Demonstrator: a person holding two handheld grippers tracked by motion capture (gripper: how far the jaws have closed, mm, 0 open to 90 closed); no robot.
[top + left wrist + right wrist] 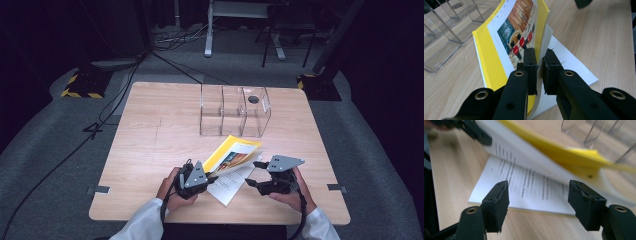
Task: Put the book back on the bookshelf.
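While L gripper point(539, 72) pinches booklet point(506, 37) cover lifted, R gripper point(537, 202) jaws apart, just beside open pages.

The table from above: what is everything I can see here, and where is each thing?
booklet: one, yellow cover over white printed pages, front middle of the table, lying open with the cover and some pages lifted
clear organiser: one, see-through with compartments, far middle of the table, behind the booklet
table: one, light wood, centre of the room
floor: grey carpet around the table, black cables trailing over it at the left and back
hazard-striped bases: two, black and yellow, at the far corners of the table
left gripper: one, black, shut on the booklet's lifted cover and pages
right gripper: one, black, jaws apart, pointing at the booklet's open white page
hands: two, white sleeves, near edge of the table
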